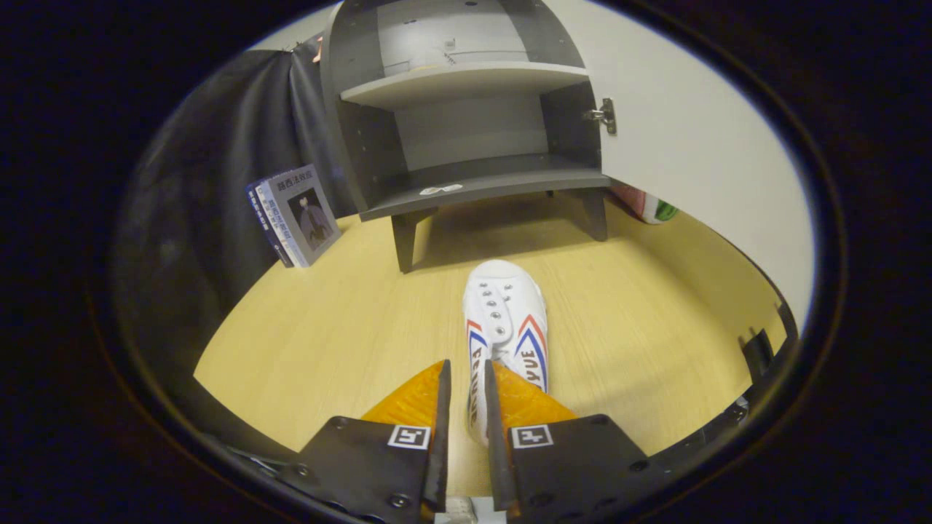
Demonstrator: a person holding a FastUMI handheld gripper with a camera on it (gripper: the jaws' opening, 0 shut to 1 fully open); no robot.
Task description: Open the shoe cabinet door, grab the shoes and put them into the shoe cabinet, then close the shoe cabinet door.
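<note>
Gripper [466,386] clamped on the heel wall of the shoe [506,320], whose toe points straight ahead at the open cabinet [466,138]

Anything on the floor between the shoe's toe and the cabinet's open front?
No. In the gripper view, only bare wooden floor lies between the white shoe and the open shoe cabinet. The gripper is shut on the shoe's side wall.

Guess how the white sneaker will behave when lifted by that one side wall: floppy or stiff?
Likely floppy: the gripper pinches only the thin canvas side wall of the white sneaker, near its heel. The toe, pointing at the open cabinet, would probably sag or swing. It looks light, so it should hold, though canvas may slip.
</note>
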